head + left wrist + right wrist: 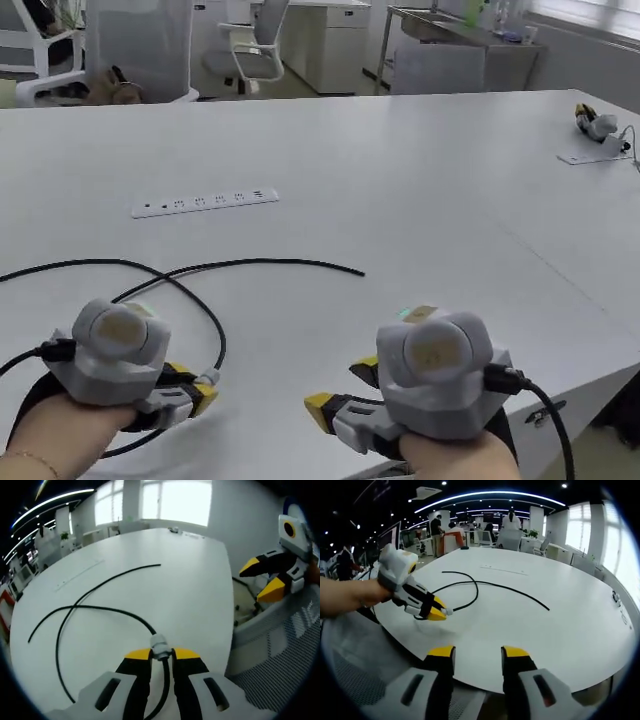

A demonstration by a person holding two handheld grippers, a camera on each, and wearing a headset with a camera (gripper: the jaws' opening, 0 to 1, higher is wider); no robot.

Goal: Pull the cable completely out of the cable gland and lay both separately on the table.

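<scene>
The white table (pixel 420 170) is spreading wide in the head view, and the black cable (pixel 250 263) is lying on it in a loose loop, its free end pointing toward 3 o'clock. At 7 o'clock the left gripper (pixel 162 655) is pinching the small white cable gland (pixel 159 644), with the cable passing through it and running back between the jaws. At 5 o'clock the right gripper (pixel 477 652) is hovering with its jaws apart, holding nothing.

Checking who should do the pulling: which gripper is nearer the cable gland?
Left. The left gripper has the cable gland between its fingers; the right gripper is open, apart from it to the right.
</scene>
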